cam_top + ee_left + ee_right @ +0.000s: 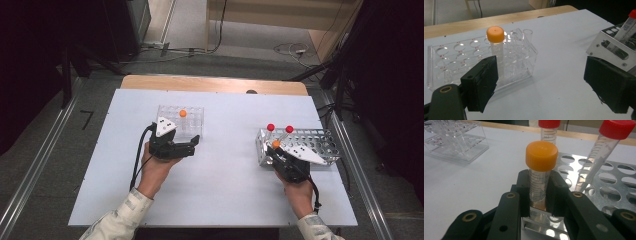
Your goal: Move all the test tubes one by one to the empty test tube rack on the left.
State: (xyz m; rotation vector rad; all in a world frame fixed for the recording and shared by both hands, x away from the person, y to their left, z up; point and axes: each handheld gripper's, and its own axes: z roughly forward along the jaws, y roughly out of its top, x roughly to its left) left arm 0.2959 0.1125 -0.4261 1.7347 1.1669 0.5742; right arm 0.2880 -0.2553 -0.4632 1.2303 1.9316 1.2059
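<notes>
Your right gripper is clamping the orange-capped tube standing upright in the metal rack beside two red-capped tubes, while your left gripper is hovering with jaws apart near the clear rack.

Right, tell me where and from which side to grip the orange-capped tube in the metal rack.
Grip the orange-capped tube on its clear barrel just under the cap, coming level from the person's side of the metal rack. It stands upright at the near corner, so that side is free; red-capped tubes crowd the far side. The right gripper is already shut there.
</notes>
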